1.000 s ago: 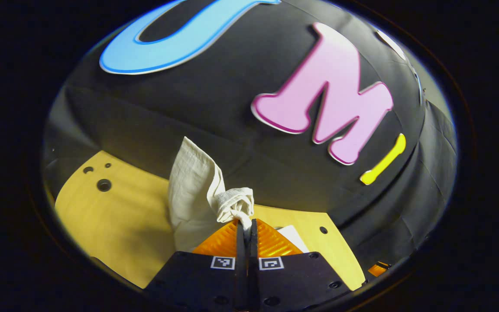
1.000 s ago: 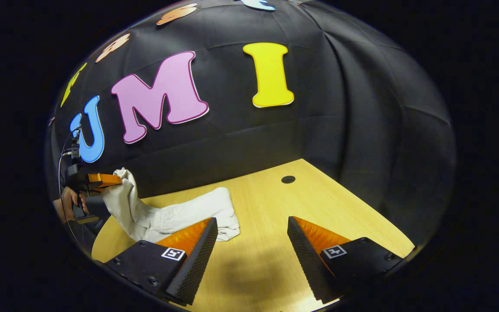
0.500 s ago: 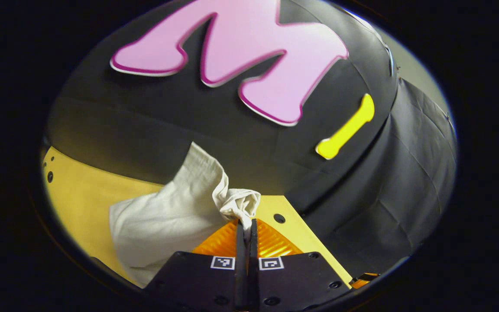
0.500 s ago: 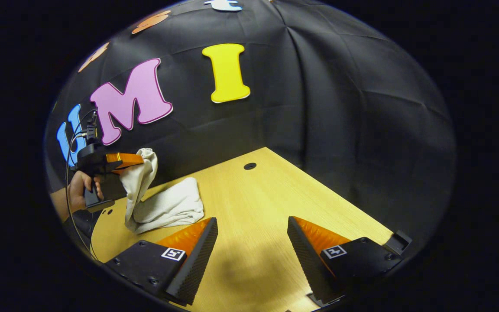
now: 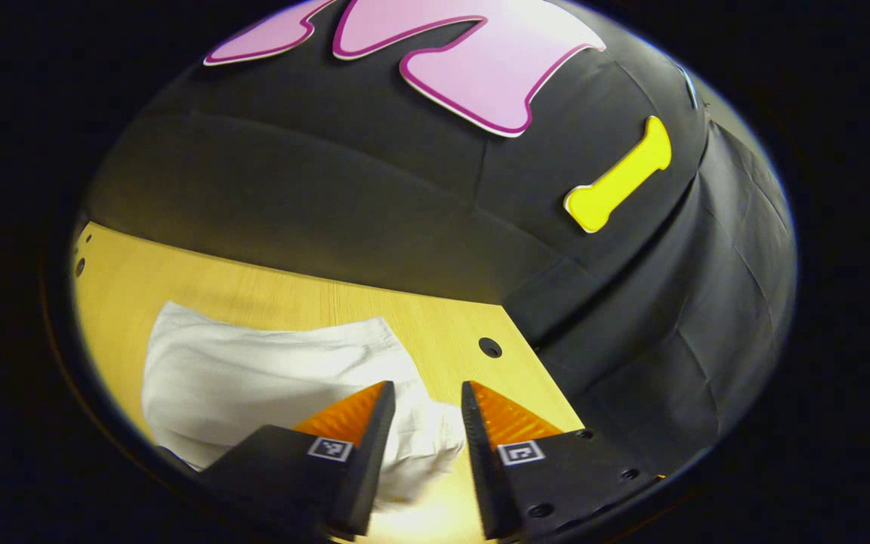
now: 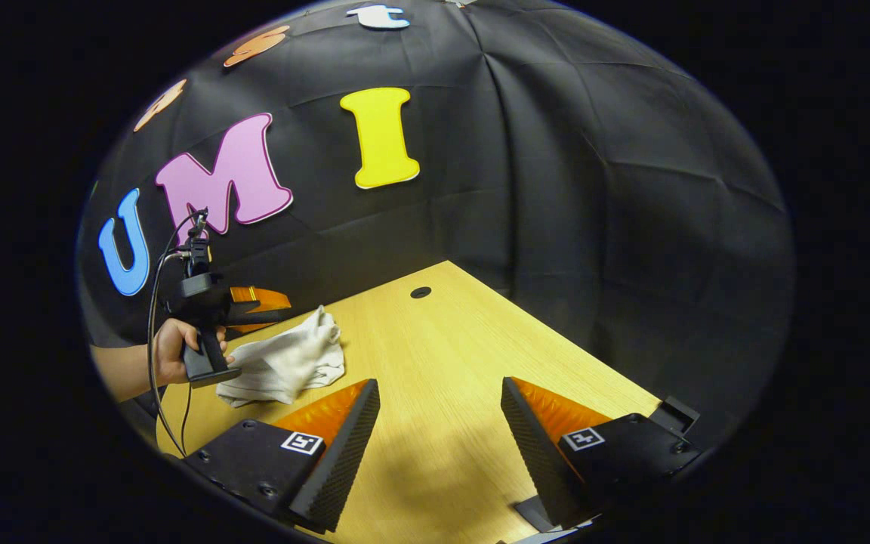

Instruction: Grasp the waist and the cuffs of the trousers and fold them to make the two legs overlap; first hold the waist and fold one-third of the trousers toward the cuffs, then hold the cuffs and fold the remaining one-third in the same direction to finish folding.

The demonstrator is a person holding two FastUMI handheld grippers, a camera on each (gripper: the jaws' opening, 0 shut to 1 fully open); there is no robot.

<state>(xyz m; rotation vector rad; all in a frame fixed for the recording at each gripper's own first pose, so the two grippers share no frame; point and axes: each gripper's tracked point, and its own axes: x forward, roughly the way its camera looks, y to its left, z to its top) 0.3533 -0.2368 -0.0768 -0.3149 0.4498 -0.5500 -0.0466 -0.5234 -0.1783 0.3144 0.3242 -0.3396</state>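
**Q:** Over the wooden table (image 6: 473,355), where does the fold stand?

**A:** The off-white trousers (image 5: 254,378) lie in a compact bundle near the table's left end. The left gripper (image 5: 426,412) hangs just above the bundle's near edge, jaws parted to a narrow gap with nothing between them. The right gripper (image 6: 441,404) hovers well apart over bare wood, jaws wide and empty. By the look of the bundle, the last fold is laid and the release is the step in hand.

**Q:** How is that release done well?

**A:** Lift straight up, so neither finger snags the top layer and drags it askew. The corner of cloth under the left gripper looks a little rumpled and may want a light press flat.

**Q:** And the room around it?

**A:** Plenty. The table is bare to the right, apart from a small round hole (image 6: 421,292). The booth's wall (image 6: 556,189) stands close behind the bundle, and a hand (image 6: 171,351) holding the left gripper sits just beside the table's left edge, so any retreat is better made upward.
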